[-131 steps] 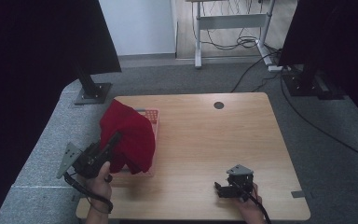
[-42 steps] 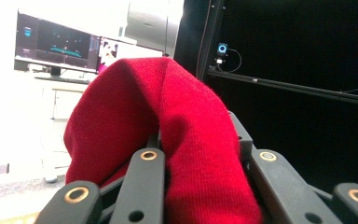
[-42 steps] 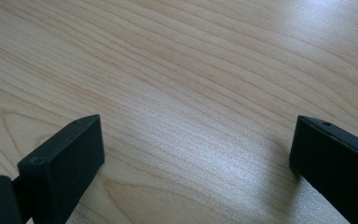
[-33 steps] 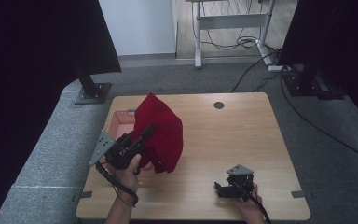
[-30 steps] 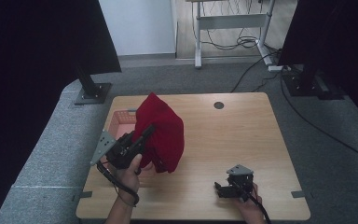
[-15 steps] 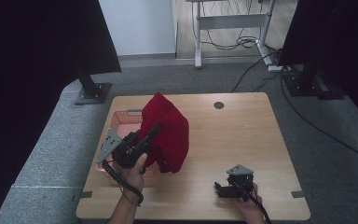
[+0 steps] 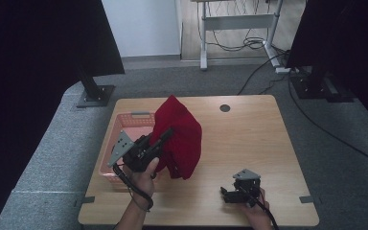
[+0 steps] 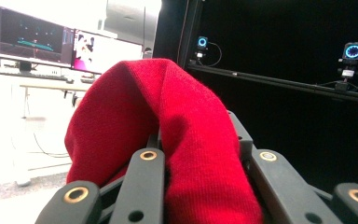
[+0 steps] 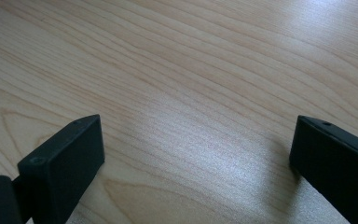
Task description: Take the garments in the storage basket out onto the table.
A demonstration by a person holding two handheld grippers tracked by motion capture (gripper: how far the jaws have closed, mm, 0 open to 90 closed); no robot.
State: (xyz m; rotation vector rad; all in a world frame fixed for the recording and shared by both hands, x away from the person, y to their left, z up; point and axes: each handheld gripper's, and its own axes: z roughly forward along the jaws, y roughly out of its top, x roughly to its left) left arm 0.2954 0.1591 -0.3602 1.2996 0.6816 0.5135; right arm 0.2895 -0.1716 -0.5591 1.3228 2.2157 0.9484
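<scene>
So the wooden tabletop (image 7: 249,143) takes up most of the middle of the high view, with grey carpet around it and a small dark round hole (image 7: 225,108) near its far edge, upper centre.

Next biggest thing is the red cloth (image 7: 182,134), a soft knit piece hanging in a bunch just left of centre in the high view, lifted off the wood with its lower edge dangling near the surface. In the left gripper view the same cloth (image 8: 168,140) sits dead centre, draped in a hump over the black jaws and hiding their tips.

Behind and left of the cloth there's a pink plastic basket (image 7: 124,129) on the left part of the tabletop, partly covered by the cloth and the hand.

The left gripper (image 7: 160,139) is in the centre left of the high view, angled up and to the right, clamped tight on a fold of the red cloth.

The right gripper (image 7: 227,194) rests low on the wood at the lower right of the high view, well apart from the cloth. In the right gripper view its jaws stand wide, with bare wood grain (image 9: 191,93) between them.
</scene>
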